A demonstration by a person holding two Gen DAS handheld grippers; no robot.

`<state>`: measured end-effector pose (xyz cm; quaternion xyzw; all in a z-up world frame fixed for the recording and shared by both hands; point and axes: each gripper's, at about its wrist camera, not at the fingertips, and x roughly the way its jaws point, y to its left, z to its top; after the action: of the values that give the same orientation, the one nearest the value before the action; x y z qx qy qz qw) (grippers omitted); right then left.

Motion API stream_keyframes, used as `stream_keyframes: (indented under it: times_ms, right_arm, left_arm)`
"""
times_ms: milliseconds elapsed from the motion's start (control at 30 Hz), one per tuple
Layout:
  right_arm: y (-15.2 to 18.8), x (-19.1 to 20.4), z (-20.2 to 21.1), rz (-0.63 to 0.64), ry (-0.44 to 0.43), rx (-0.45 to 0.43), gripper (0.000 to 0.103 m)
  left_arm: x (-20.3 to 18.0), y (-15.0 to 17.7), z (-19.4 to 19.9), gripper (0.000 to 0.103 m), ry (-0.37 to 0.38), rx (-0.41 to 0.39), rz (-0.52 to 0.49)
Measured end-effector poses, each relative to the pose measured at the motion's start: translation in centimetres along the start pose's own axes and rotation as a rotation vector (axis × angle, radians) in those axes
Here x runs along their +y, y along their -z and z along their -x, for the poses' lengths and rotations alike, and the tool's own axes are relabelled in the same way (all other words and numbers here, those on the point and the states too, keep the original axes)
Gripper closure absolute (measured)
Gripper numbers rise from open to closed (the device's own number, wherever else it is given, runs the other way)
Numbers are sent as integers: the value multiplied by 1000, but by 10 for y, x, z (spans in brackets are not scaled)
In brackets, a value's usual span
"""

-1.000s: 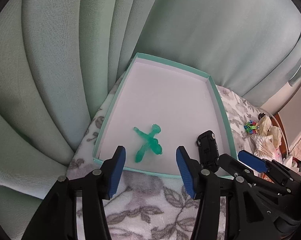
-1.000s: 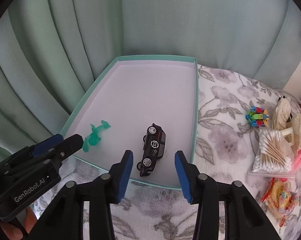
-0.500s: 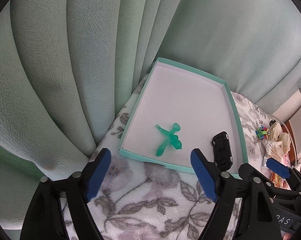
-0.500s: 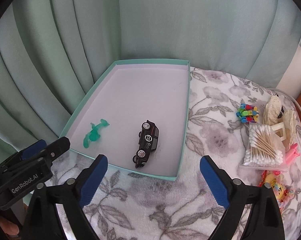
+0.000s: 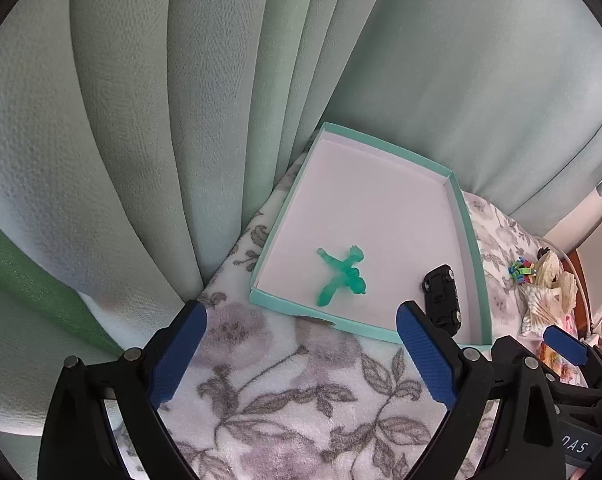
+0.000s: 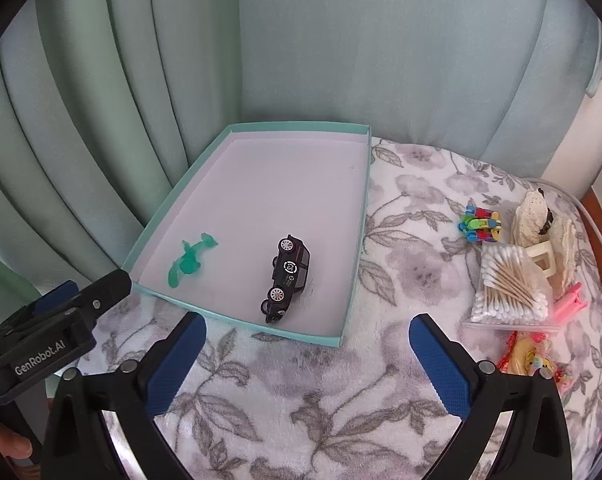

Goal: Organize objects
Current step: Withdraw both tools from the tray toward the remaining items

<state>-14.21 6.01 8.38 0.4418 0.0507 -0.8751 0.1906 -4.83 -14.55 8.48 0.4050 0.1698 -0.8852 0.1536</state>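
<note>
The little black toy car (image 6: 287, 279) and the see-through green plastic figure (image 6: 190, 259) lie in the flat teal cardboard tray (image 6: 355, 236). A second ago both claws were nearly shut right over them. Now the left claw (image 5: 301, 354) and right claw (image 6: 305, 364) are wide, empty and pulled back, so both toys look put away. Only the right view shows the cotton buds (image 6: 509, 294) and pink clip (image 6: 573, 298) clearly, waiting on the flowery blanket (image 6: 413, 248).

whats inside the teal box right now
Two toys lie in the teal box: a green figure and a black toy car on its side. Nothing covers the white floor.
</note>
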Motion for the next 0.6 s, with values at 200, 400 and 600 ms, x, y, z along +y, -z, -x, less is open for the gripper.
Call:
stream_keyframes:
  times_ms: [200,400,600]
  right_arm:
    - [-2,4,35,9,-3,-46,0]
    - [2,5,72,1,13,-91,0]
    - [18,-10,93,-41,29,-101,0]
  left_arm:
    - [-4,-3,31,7,5,-26,-13]
    - [-9,-7,62,7,22,-39,-13]
    - [-13,-3,78,7,48,-44,-12]
